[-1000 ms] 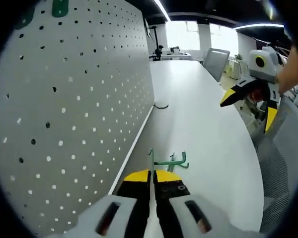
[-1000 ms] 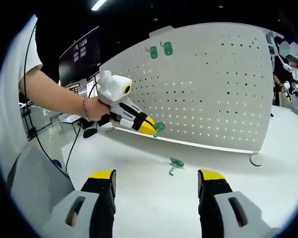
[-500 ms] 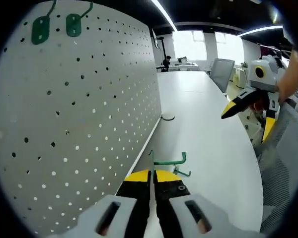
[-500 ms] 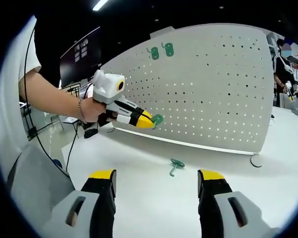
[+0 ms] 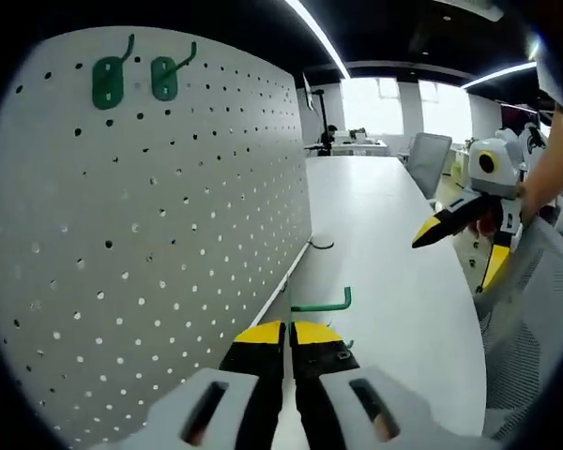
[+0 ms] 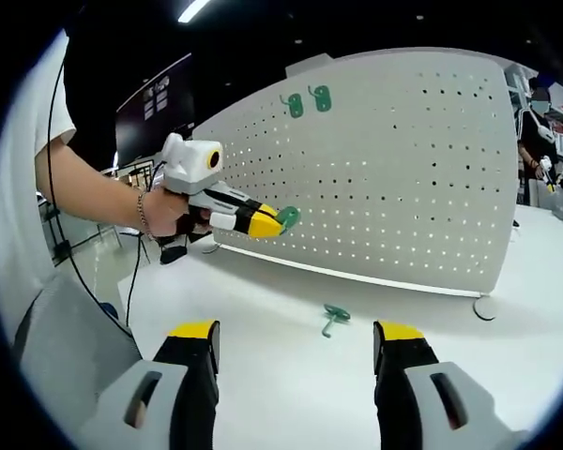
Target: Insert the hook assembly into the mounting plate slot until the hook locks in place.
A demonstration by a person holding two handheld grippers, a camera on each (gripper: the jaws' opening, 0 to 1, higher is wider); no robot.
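Holding the green hook (image 5: 321,305) pinched in its closed jaws above the bench beside the pegboard (image 5: 150,253), the left gripper (image 5: 288,335) should, I judge, turn the hook's backplate square to the holes and press straight in until it seats. I count four green hooks: this one, two mounted (image 6: 308,100) at the board's top edge, one lying loose (image 6: 334,317) on the bench (image 6: 263,328) ahead of the right gripper (image 6: 296,342), whose jaws stand open and empty.

Four green hooks are counted: two hung on one pegboard (image 6: 403,159) at (image 6: 295,104) and (image 6: 320,97), one gripped (image 6: 288,219), one lying on the bench (image 6: 335,319). Two hand-held grippers are counted (image 6: 267,222) (image 6: 296,339).
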